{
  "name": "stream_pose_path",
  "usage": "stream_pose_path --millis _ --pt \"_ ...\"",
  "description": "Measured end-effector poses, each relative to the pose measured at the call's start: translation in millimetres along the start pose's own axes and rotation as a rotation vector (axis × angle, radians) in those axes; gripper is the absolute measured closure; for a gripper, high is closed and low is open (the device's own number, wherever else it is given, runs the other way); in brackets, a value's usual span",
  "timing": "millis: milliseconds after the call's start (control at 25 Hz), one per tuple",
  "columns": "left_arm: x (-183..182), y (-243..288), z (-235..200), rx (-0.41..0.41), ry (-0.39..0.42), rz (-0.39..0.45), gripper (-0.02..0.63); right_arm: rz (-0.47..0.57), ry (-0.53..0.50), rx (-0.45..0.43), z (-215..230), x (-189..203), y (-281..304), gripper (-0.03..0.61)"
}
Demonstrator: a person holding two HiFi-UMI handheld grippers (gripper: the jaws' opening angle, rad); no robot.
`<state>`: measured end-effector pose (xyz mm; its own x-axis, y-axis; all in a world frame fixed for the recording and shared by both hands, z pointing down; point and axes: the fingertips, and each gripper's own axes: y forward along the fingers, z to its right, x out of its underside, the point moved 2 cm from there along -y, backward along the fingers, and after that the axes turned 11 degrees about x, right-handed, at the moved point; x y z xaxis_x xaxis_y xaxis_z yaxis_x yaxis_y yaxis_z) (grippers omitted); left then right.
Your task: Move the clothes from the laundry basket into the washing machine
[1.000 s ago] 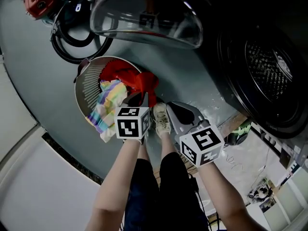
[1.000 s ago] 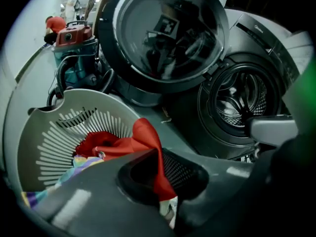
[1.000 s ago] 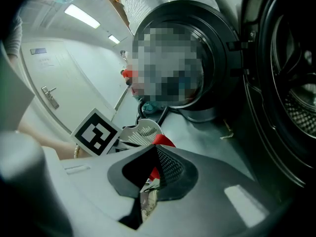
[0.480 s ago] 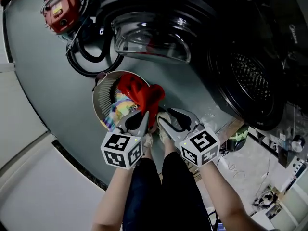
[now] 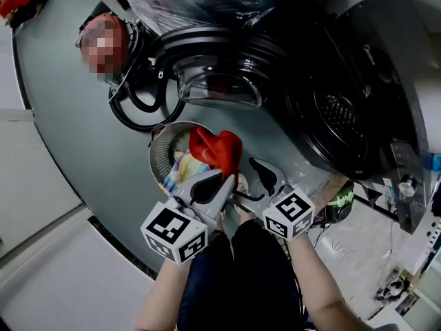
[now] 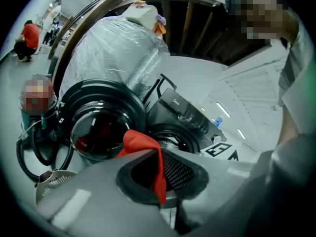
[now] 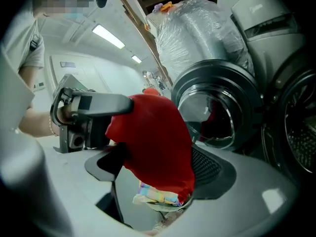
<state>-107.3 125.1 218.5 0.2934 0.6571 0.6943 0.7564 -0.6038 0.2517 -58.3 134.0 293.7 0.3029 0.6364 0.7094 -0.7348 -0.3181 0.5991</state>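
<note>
Red cloth is what you have: the left gripper (image 5: 219,179) has its jaws pressed together on a fold of the red garment (image 5: 219,149), which is lifted clear above the laundry basket (image 5: 162,154). In the left gripper view a strip of that garment (image 6: 140,143) is nipped tight between the pads. Most of the fabric hangs free over the basket's right side. A rainbow-striped cloth (image 5: 180,167) lies in the basket below it, so there is more to fetch after this piece.

Just right of the basket, your right gripper (image 5: 247,181) stands with its jaws spread. The right gripper view shows the red garment (image 7: 153,147) hanging in front of the gap, with neither pad closed on it. It carries nothing, as far as I can judge.

The step in hand is the carry. One piece is picked up and not yet loaded.

Well to the right of the basket, the washing machine's drum opening (image 5: 331,116) gapes dark. Its round glass door (image 5: 220,81) is swung open and hangs behind the basket.

Next, you need to swing the left gripper rightward, away from the basket and past the door's edge, then reach into the drum before letting go. Mind the trailing hem: it could catch on the door or the drum's rim. The right gripper could gather the loose end if it drags.
</note>
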Motion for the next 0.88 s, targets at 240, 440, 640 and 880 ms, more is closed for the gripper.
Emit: stream_pose_path --millis 240,440,640,880 --pt "-24.7 -2.8 37.7 0.143 0.02 -0.002 0.597 0.12 -0.013 0.016 -4.3 -36.2 -5.8 0.245" --pt "-32.8 1.7 27.7 0.132 0.027 0.023 0.597 0.121 -0.039 0.058 -3.9 -48.2 -11.7 0.489" --pt "-28.9 20.4 22.6 0.148 0.007 0.028 0.586 0.186 -0.003 0.209 25.8 -56.8 -34.5 0.502" --pt "-20.2 56.4 26.1 0.178 0.022 -0.006 0.538 0.313 0.037 0.41 82.5 -73.3 -88.1 0.503"
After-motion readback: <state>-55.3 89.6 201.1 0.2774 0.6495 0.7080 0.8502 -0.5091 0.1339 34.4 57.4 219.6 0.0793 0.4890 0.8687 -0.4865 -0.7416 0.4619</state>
